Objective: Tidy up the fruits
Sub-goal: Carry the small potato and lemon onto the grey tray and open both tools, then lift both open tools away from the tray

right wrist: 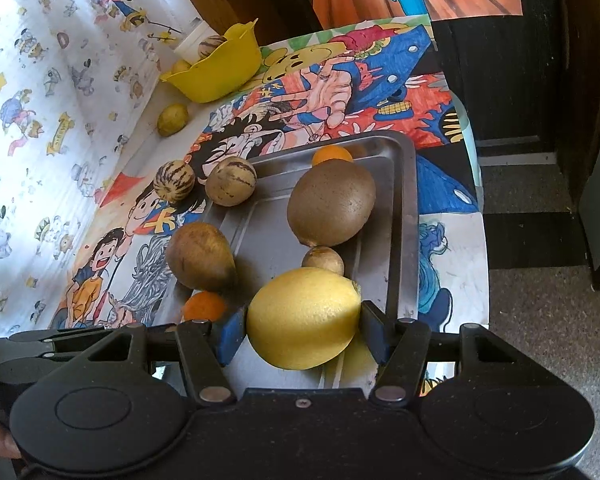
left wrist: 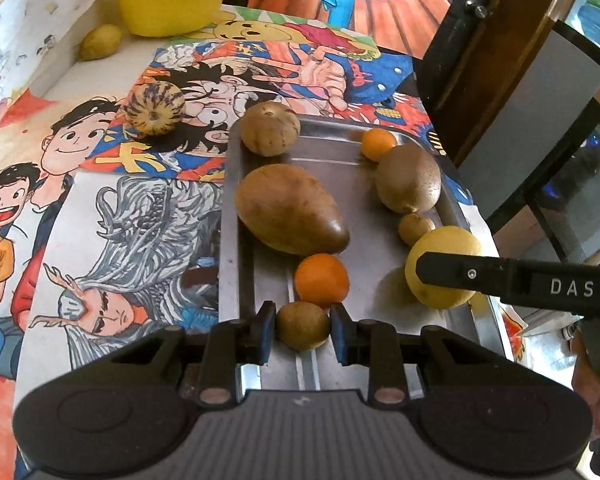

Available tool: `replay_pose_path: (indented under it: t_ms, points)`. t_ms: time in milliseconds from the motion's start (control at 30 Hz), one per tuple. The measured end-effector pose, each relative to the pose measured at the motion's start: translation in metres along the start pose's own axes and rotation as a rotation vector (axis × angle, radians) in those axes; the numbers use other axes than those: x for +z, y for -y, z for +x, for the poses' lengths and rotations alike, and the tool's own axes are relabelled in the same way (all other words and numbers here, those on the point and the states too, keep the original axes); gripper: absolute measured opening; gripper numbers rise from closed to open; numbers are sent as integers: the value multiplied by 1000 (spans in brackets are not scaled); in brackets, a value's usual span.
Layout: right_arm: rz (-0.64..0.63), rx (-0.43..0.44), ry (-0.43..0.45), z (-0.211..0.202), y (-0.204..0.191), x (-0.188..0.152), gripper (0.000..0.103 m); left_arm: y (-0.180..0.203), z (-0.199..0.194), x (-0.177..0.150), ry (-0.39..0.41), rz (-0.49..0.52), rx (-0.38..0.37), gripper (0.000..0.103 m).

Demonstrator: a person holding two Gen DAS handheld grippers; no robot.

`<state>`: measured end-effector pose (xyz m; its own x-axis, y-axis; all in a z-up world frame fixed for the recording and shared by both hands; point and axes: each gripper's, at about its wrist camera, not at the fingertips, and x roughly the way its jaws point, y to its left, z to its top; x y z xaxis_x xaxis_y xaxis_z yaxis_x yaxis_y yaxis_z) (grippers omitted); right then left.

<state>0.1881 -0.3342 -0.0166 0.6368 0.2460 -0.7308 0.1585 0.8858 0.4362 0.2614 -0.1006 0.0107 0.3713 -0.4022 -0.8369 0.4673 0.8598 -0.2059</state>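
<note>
Cartoon-covered tabletop (left wrist: 140,216) is carrying a steel tray (left wrist: 236,216), where the left gripper (left wrist: 303,330) is clenching a small brown fruit (left wrist: 302,325) and the right gripper (right wrist: 303,320) is grasping a lemon (right wrist: 303,318).

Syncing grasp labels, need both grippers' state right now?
Left gripper: shut on the small brown fruit.
Right gripper: shut on the yellow lemon, over the metal tray.
</note>
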Motion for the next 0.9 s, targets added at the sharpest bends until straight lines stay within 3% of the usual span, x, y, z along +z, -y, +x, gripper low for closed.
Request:
replay_pose_path:
  t_ms: [300, 467, 667, 767, 900]
  points:
    - [1, -11, -15, -1, -1, 1, 64, -2, 1, 2, -8, -4, 9, 32]
    - [14, -3, -24, -10, -5, 4, 68, -6, -3, 3, -51, -25, -20, 34]
    - [33, -31, -26, -27, -11, 3, 73, -14, -19, 0, -109, -47, -63, 43]
    - [55, -41, -33, -41, -15, 1, 77, -14, -30, -2, -123, -44, -70, 59]
    - [80, -72, -56, -59, -23, -4, 82, -16, -48, -4, -153, -33, -65, 68]
